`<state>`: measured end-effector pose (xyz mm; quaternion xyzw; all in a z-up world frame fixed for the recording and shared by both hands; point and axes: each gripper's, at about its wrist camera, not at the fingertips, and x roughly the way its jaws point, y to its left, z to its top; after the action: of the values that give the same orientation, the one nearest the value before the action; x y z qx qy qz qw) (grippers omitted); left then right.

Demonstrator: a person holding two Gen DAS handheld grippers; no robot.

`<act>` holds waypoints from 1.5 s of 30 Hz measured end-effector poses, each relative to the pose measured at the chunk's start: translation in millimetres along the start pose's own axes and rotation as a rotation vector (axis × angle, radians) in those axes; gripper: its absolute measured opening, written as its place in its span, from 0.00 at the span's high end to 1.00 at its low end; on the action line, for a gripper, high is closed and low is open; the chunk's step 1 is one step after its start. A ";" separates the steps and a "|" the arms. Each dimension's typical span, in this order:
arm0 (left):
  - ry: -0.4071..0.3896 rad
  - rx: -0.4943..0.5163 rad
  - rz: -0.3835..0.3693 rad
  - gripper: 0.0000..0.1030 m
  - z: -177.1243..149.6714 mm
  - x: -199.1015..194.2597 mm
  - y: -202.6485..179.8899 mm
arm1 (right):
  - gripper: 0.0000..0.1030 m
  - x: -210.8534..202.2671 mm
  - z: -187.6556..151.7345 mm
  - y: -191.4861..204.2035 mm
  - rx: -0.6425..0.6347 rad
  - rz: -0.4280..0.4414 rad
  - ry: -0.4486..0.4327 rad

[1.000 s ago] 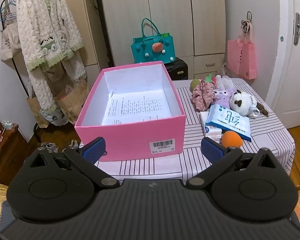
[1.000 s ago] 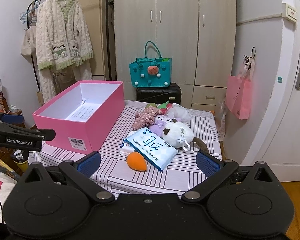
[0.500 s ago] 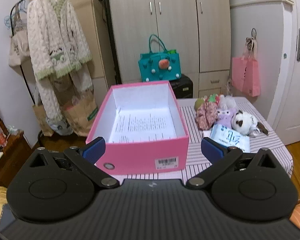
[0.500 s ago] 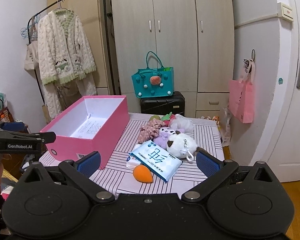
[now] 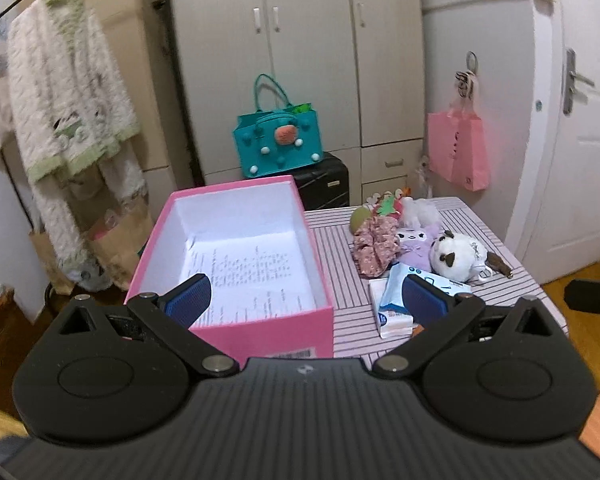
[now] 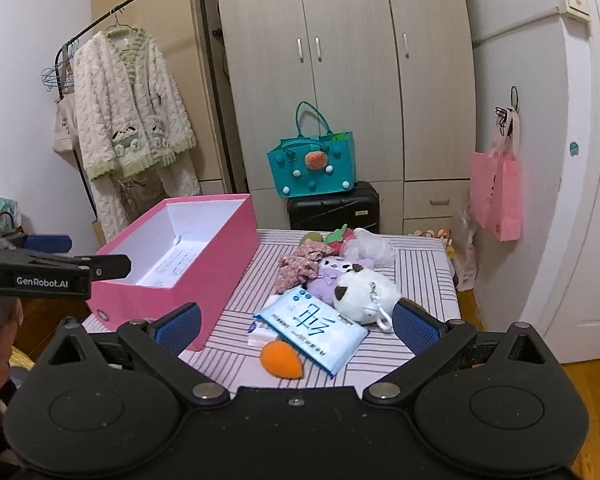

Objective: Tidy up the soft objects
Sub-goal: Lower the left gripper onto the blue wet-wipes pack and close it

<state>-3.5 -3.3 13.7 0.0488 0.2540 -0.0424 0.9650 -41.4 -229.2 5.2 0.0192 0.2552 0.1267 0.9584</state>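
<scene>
Jaws spread wide and holding nothing on both tools: the left gripper hangs above the near end of the open pink cardboard box, and the right gripper hangs short of the soft things, above the near edge of the striped-cloth worktop. The box stands on the left of the worktop with only a printed white sheet lying inside. To its right, well clear of the box, the soft things lie in a cluster: a white-and-brown plush toy, a purple plush, a pink floral fabric piece, a white mesh puff, a red strawberry-shaped plush and what may be a green ball, partly hidden. Nearer lie a blue-and-white soft tissue pack and an orange teardrop sponge, touching it.
</scene>
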 end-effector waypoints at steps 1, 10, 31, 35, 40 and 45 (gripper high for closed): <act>-0.001 0.018 -0.002 0.00 1.5 4.2 -4.1 | 0.00 3.7 -2.4 -2.0 -0.009 0.001 -0.011; -0.004 0.073 -0.051 0.00 6.1 52.9 -25.4 | 0.00 60.1 -23.7 -33.2 -0.003 0.081 -0.049; 0.185 0.125 -0.341 0.17 19.9 174.9 -74.0 | 0.35 145.8 -60.1 -75.7 -0.012 0.175 0.201; 0.248 0.106 -0.360 0.26 16.2 194.3 -77.8 | 0.37 156.0 -60.0 -81.0 -0.009 0.182 0.211; 0.295 0.117 -0.369 0.31 6.0 207.6 -86.7 | 0.39 164.2 -63.8 -77.2 -0.050 0.200 0.234; 0.339 0.061 -0.324 0.31 0.8 229.6 -83.4 | 0.34 164.0 -64.8 -71.8 -0.113 0.152 0.227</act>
<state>187.1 -99.3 -105.2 0.0431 0.4155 -0.1956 0.8873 80.7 -259.0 -137.8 -0.0297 0.3524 0.2146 0.9104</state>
